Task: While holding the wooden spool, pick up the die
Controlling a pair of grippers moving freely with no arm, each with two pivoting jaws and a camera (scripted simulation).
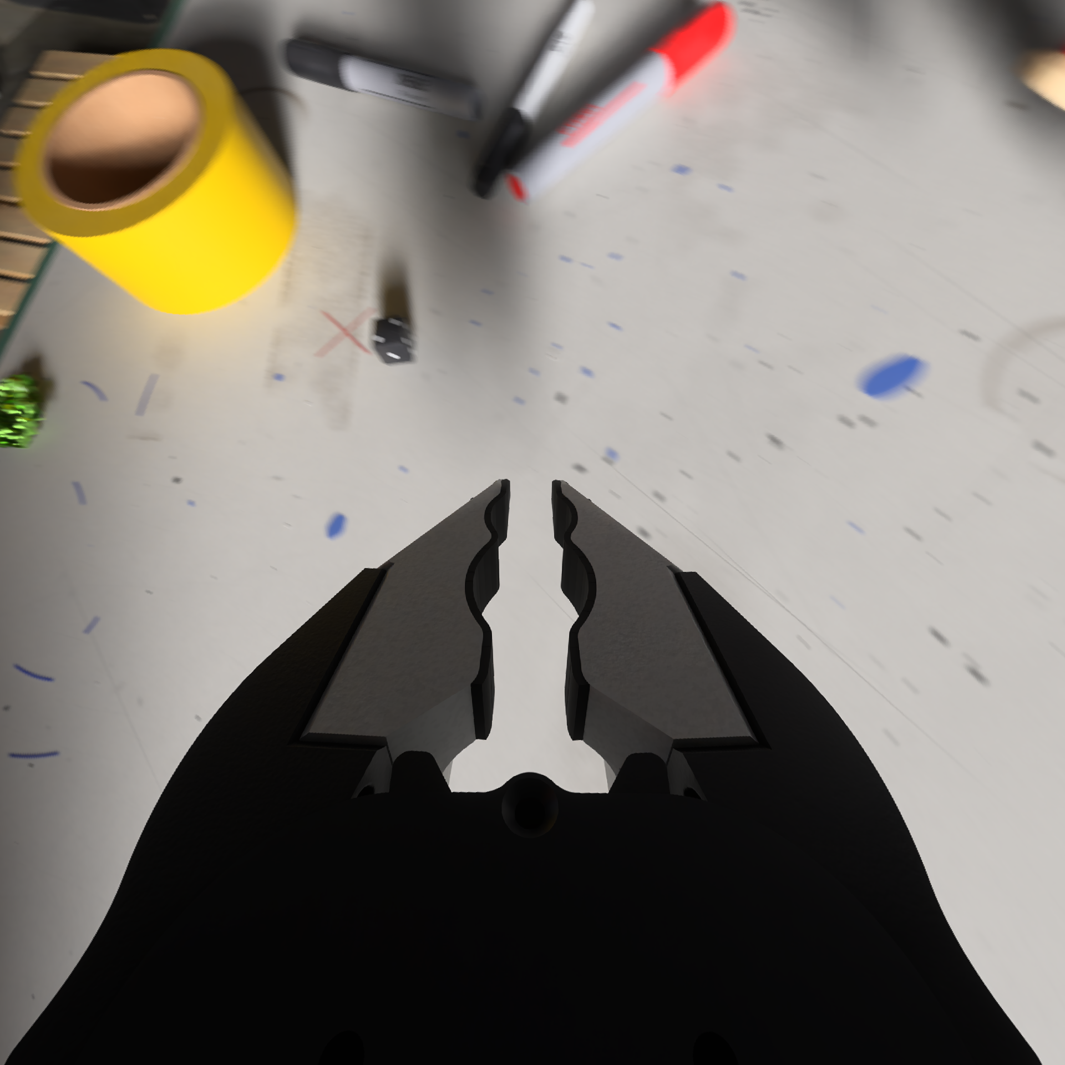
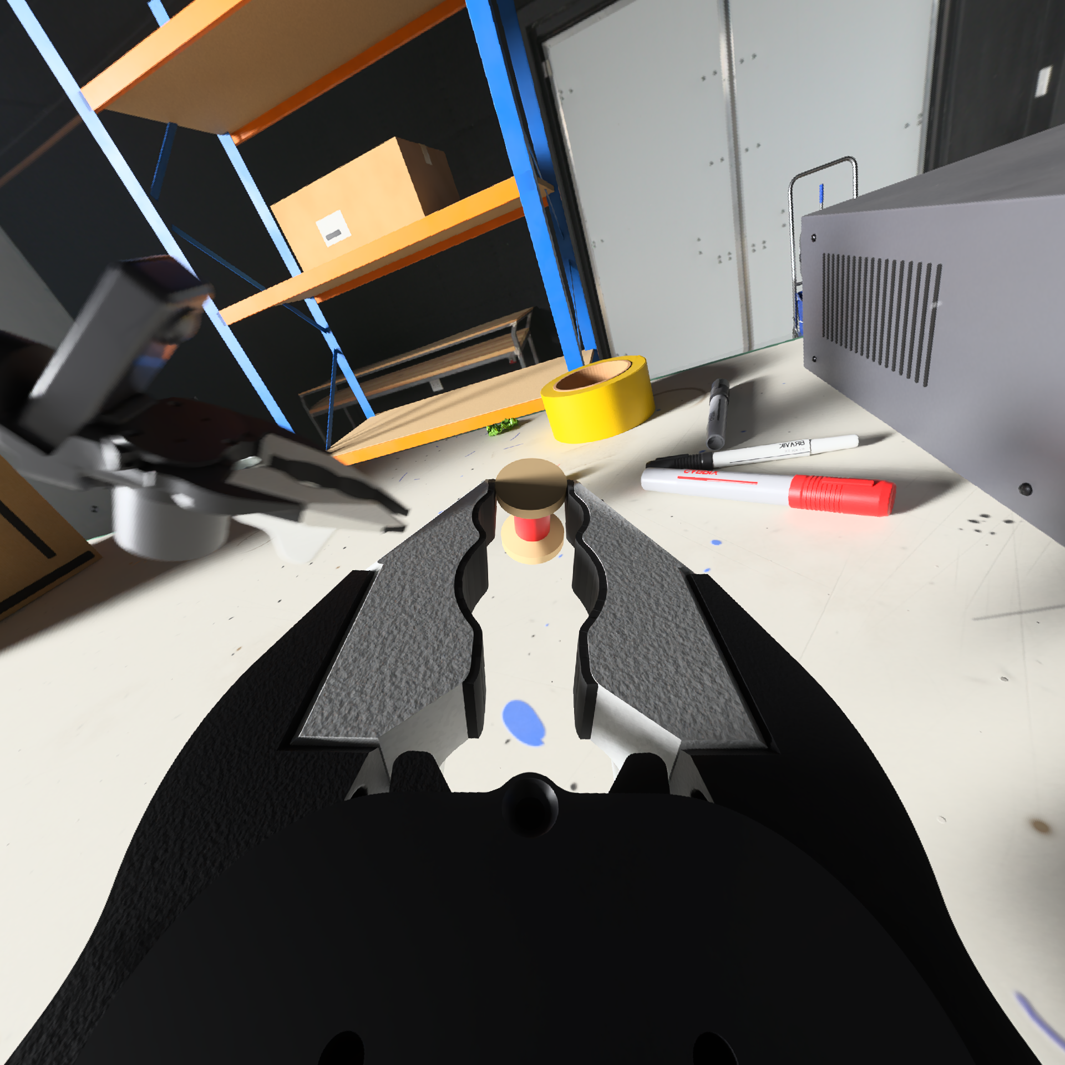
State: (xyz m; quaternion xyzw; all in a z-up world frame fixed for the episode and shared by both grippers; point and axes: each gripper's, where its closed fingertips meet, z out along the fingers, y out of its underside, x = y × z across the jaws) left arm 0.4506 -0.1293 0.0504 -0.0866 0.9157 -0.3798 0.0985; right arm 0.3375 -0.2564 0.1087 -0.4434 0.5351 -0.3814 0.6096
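The die [image 1: 393,341] is small and black with white pips and lies on the white table beside a faint red cross mark. My left gripper [image 1: 530,487] hovers above the table, short of the die and to its right. Its jaws stand a narrow gap apart with nothing between them. It also shows in the right wrist view [image 2: 397,518], blurred, at the left. My right gripper [image 2: 531,490] is shut on the wooden spool [image 2: 531,510], which has tan flanges and a red core, and holds it upright above the table. The die does not show in the right wrist view.
A yellow tape roll [image 1: 155,178] stands beyond the die to the left. Two black markers [image 1: 383,78] and a red-capped marker [image 1: 622,98] lie further back. A green crumpled bit [image 1: 20,409] lies at the left edge. A grey metal case [image 2: 951,311] stands at the right, blue-orange shelving [image 2: 369,259] behind the table.
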